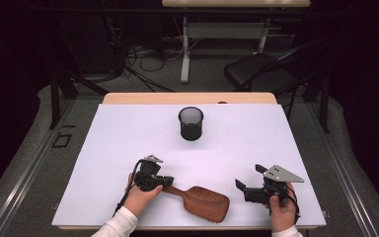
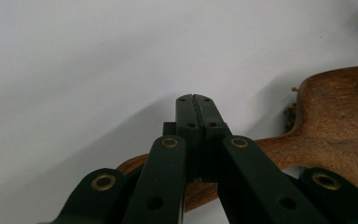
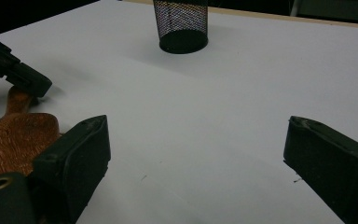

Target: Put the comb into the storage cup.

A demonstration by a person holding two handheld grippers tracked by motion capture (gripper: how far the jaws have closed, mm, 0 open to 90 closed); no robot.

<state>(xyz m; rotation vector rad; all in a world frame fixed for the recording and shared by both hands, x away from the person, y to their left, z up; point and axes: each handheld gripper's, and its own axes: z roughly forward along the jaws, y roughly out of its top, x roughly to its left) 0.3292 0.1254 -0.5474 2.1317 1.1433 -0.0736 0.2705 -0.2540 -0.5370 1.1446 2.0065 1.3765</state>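
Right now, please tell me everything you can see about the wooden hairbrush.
The wooden hairbrush looks like reddish-brown wood, with a broad paddle head and a narrow handle. It lies flat near the front edge of the white table, bristles facing down. The left gripper is shut at its handle.

Black jaws with brass-ringed pivots and small screw holes were carried by the left gripper (image 2: 193,100). A grey three-cornered plate was mounted atop the right gripper (image 1: 249,185), nearest the table (image 1: 276,138) edge. White sleeves were worn, possibly knitted.
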